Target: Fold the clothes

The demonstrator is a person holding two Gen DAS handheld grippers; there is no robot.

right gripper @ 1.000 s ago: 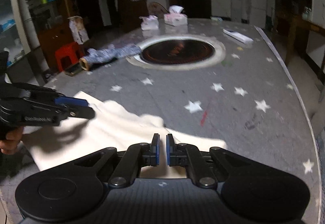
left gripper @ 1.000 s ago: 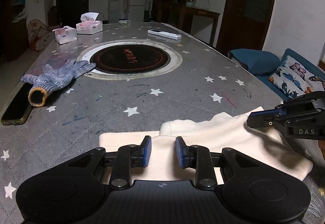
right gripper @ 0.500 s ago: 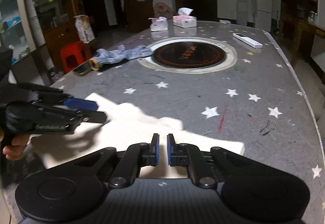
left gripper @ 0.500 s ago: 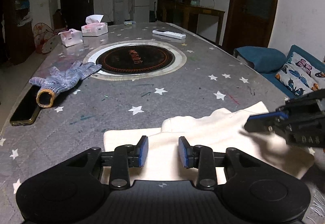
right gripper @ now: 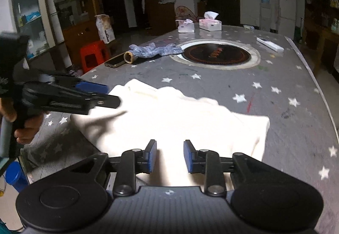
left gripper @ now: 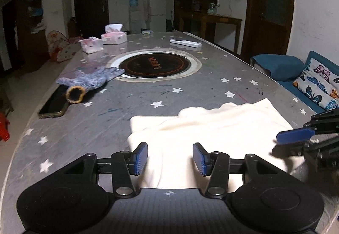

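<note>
Since the earlier frames both grippers had drawn back from the cream garment (left gripper: 214,128), so more of the folded cloth showed ahead of each camera. The left gripper (left gripper: 169,157), a narrow gap a second before, was opening, its blue fingers (left gripper: 141,157) standing spread with cloth lying below the gap but nothing pinched. The right gripper (right gripper: 169,155), pressed almost together a second before, was also opening; its fingers (right gripper: 152,155) stood apart over the near hem, and no fold was caught between them.

The garment lay at the near end of the star-printed grey surface (left gripper: 101,119), doubled over into a rough rectangle with a soft ridge running across its far side. In the right wrist view it (right gripper: 173,113) spread between the two grippers, the left one hovering at its left edge in a person's hand (right gripper: 23,123). Further up the surface sat a knitted work glove (left gripper: 91,80), a phone (left gripper: 54,102), the round inset cooktop (left gripper: 154,63), two tissue boxes (left gripper: 113,38) and a remote control (left gripper: 185,42), all well apart from the cloth.

By my reading, one fold had just been laid down and released. The next move would call for choosing fresh grip points, probably at one short end, closing on both layers together, then carrying that end over evenly so the ridge did not bunch.
</note>
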